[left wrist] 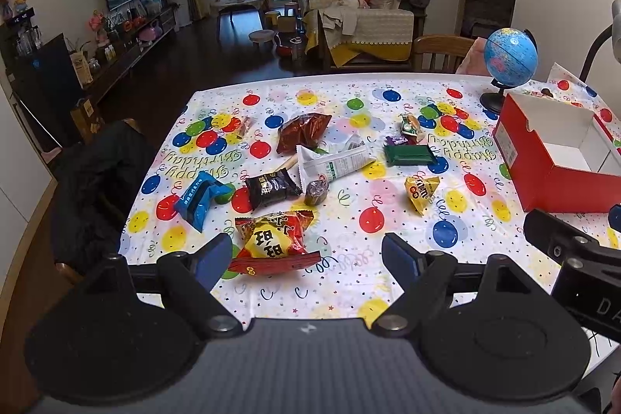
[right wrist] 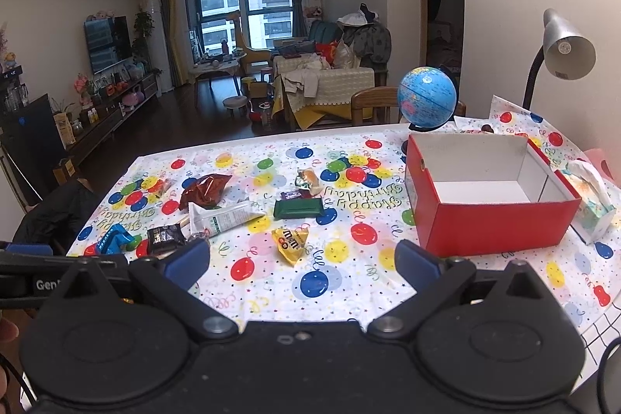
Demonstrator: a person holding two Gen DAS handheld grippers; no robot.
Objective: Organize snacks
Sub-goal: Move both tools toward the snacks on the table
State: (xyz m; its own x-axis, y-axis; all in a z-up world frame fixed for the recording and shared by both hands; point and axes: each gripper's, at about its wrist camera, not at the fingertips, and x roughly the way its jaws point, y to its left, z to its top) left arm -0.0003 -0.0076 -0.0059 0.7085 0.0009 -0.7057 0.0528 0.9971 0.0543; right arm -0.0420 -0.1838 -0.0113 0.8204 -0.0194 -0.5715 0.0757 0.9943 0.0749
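Both tools hang over the near edge of the table, nothing picked yet. The left gripper [left wrist: 306, 251] has its jaws spread wide and empty, and the red-and-yellow snack pack [left wrist: 273, 243] lies just ahead of it at lower centre of the left wrist view. The right gripper [right wrist: 302, 260] is equally wide and holds nothing — the yellow M&M's bag [right wrist: 290, 244] sits just above its gap, centre frame. The red cardboard box [right wrist: 493, 226] waits at the right, white inside and bare as far as I can see.

My read: the step in hand is the first grab. Best come down straight, pinch the puffy pack across its middle rather than the crimped seam, and lift clear before swinging right to the box.

Writing: "m&m's" on the yellow bag, "Happy Birthday" upside down on the balloon tablecloth [right wrist: 271, 282]. Large Chinese characters mark the red-and-yellow pack; I can't read them surely.
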